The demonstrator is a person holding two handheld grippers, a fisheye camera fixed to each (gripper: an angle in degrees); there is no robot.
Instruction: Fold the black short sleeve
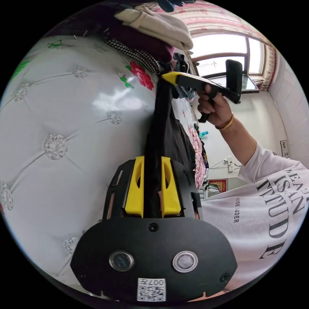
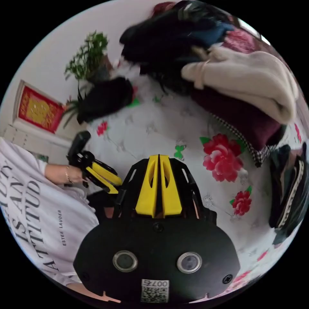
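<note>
The black short sleeve is pinched between the yellow fingers of the left gripper and held taut above the white tufted bed — its far end is clamped in the right gripper, gripped by a hand. In the right gripper view, that gripper's own fingers are pressed together, though whether cloth sits between them cannot be told. Beyond, folded clothes are heaped on the flowered bed — a potted plant stands farther off.
</note>
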